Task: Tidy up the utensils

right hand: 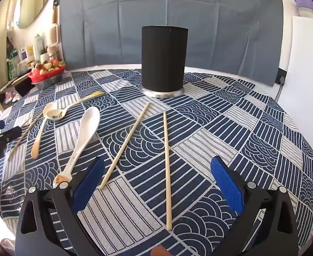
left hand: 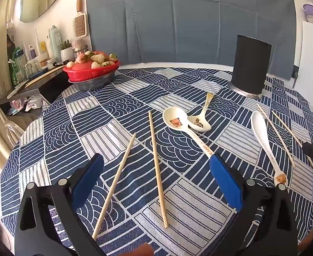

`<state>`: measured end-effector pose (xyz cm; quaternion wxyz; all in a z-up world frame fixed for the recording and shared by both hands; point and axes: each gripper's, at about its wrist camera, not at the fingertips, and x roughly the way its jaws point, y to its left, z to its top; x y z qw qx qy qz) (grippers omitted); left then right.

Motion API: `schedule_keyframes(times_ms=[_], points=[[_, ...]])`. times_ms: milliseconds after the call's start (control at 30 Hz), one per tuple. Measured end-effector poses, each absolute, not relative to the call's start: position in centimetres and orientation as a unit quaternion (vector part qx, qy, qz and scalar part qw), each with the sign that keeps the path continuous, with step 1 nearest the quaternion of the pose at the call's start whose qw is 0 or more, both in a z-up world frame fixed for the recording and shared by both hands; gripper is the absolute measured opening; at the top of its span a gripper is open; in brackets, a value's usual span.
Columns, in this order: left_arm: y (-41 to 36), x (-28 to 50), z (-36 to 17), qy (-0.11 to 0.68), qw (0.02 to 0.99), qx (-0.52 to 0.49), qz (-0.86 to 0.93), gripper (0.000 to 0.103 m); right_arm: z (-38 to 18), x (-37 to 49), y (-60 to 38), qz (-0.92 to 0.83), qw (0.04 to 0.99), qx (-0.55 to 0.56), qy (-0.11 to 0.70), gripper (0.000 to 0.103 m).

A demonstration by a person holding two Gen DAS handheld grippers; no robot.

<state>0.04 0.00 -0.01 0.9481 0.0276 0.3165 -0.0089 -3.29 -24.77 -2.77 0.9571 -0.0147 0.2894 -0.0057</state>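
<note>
A black cylindrical utensil holder (left hand: 250,68) (right hand: 163,58) stands upright at the back of the table. In the left wrist view, two chopsticks (left hand: 157,166) lie between the blue pads of my open, empty left gripper (left hand: 156,179). A pig-print spoon (left hand: 177,121), a smaller spoon (left hand: 200,122) and a plain white spoon (left hand: 263,136) lie beyond. In the right wrist view, my open, empty right gripper (right hand: 157,181) hovers over another chopstick pair (right hand: 167,166); the white spoon (right hand: 82,136) lies to its left.
A red basket of strawberries (left hand: 92,67) sits at the table's far left. A shelf with bottles (left hand: 35,51) stands beside the table. A blue-grey cushioned wall (right hand: 169,10) lies behind. The patterned tablecloth (right hand: 252,138) covers the round table.
</note>
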Motion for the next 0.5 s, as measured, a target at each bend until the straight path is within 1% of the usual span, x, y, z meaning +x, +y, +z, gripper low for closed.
schedule_keyframes(times_ms=[33, 500], points=[[0.00, 0.03, 0.00, 0.315, 0.949, 0.027, -0.011, 0.097, -2.78, -3.47, -24.82, -0.004, 0.960, -0.011, 0.281, 0.095], [0.12, 0.06, -0.02, 0.314, 0.949, 0.026, -0.011, 0.097, -2.56, -3.49, -24.67, -0.001, 0.958, -0.017, 0.286, 0.095]])
